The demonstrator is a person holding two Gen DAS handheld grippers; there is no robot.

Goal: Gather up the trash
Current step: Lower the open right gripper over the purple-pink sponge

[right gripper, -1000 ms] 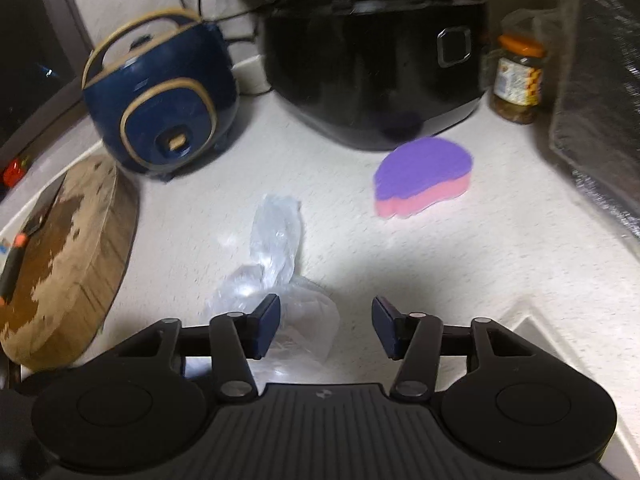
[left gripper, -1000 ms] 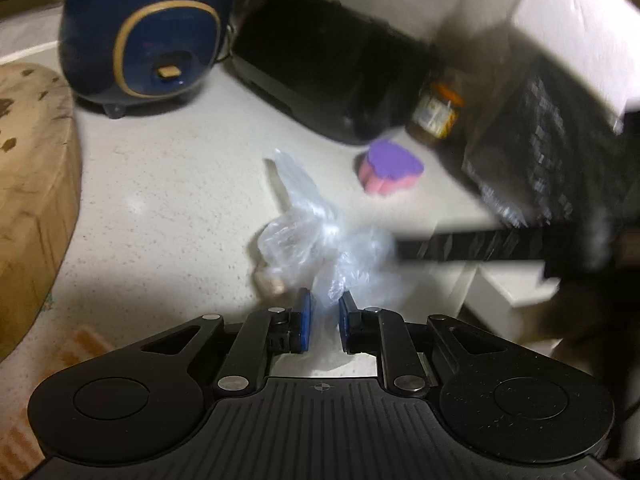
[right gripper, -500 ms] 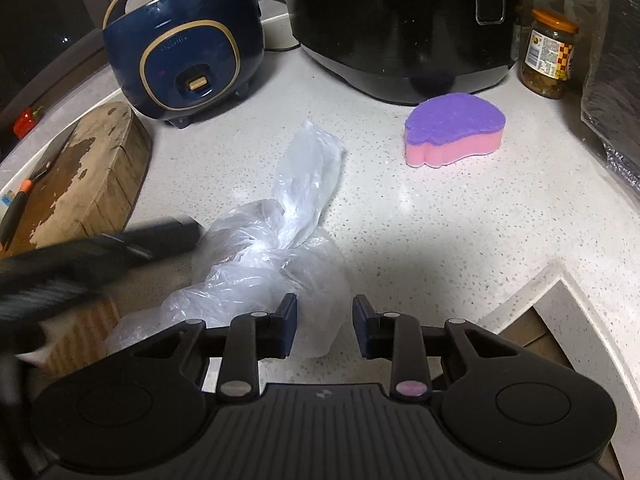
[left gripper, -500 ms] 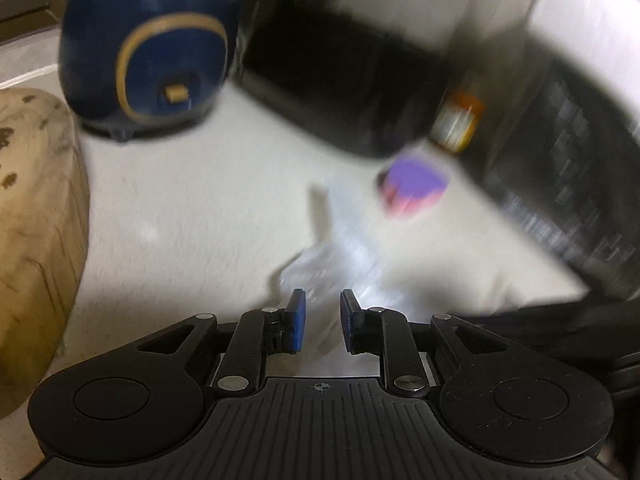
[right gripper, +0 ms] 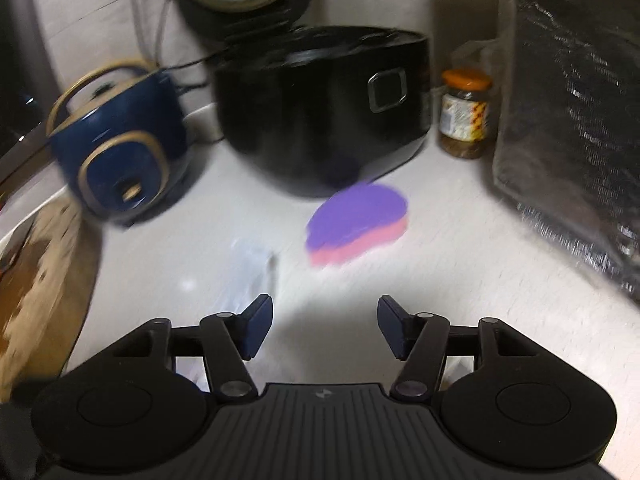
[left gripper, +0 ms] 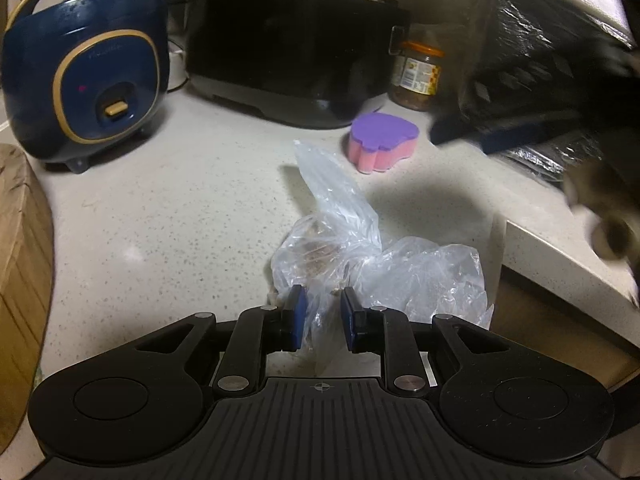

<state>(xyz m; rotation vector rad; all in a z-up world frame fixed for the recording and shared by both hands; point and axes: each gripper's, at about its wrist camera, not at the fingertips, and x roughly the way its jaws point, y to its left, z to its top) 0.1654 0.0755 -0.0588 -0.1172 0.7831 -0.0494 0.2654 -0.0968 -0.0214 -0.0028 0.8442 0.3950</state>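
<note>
A crumpled clear plastic bag (left gripper: 344,248) with brown scraps inside lies on the speckled white counter (left gripper: 160,220). My left gripper (left gripper: 322,322) sits right at its near end, with a fold of the bag between the narrowly parted blue pads; the jaws are not closed on it. In the blurred right wrist view only the bag's far tip (right gripper: 250,276) shows, just left of my right gripper (right gripper: 325,326), which is wide open and empty above the counter. The right gripper also shows blurred in the left wrist view (left gripper: 520,132) at right.
A purple-and-pink sponge (left gripper: 382,140) lies beyond the bag. Behind stand a navy rice cooker (left gripper: 86,76), a black cooker (left gripper: 292,56) and an orange-lidded jar (left gripper: 418,76). A wooden chopping block (left gripper: 20,264) is at left, a foil-wrapped box (right gripper: 576,120) at right. The counter edge (left gripper: 560,260) drops off at right.
My right gripper opened wide and pulled up and away from the bag towards the sponge. My left gripper's pads parted slightly and now straddle the bag's near fold.
</note>
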